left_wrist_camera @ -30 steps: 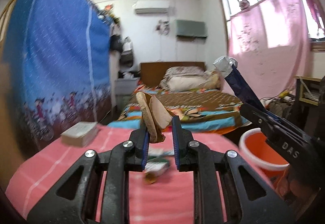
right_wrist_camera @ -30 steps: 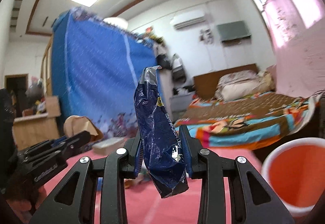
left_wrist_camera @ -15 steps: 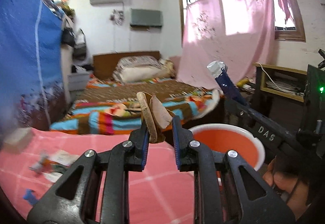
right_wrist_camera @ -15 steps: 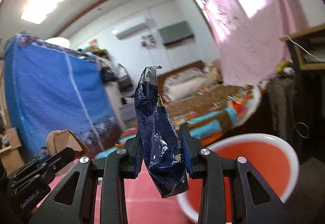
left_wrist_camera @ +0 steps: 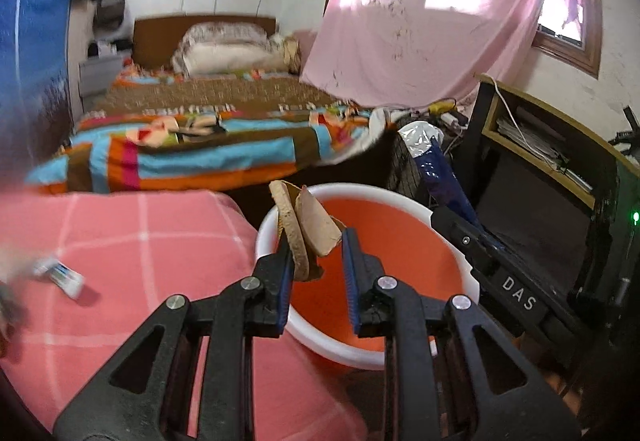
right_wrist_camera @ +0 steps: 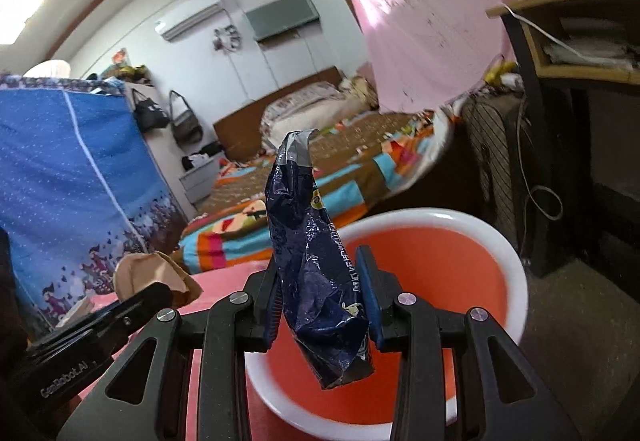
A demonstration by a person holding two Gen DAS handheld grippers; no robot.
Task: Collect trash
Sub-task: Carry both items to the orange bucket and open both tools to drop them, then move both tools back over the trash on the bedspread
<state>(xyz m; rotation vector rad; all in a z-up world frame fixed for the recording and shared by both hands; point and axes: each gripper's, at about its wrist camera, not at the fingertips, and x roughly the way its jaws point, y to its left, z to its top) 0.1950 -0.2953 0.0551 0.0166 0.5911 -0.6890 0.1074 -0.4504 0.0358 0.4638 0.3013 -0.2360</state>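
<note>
My left gripper [left_wrist_camera: 316,261] is opening, letting the brown scrap [left_wrist_camera: 304,231] go over the orange bin [left_wrist_camera: 400,261]. My right gripper [right_wrist_camera: 322,291] is squeezing the blue wrapper [right_wrist_camera: 316,273] (it might fall outside if I'm off).

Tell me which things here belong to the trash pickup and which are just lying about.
Part of the job:
- brown paper scrap, between the opening left tongs
- blue snack wrapper, in the right tongs
- orange bin
- small wrapper on the pink cloth

Lying about:
- bed
- pink curtain
- shelf

Both wrist views look closely down over the orange bucket [left_wrist_camera: 400,241] [right_wrist_camera: 440,261] toward the bed [left_wrist_camera: 200,121] [right_wrist_camera: 340,153].
</note>
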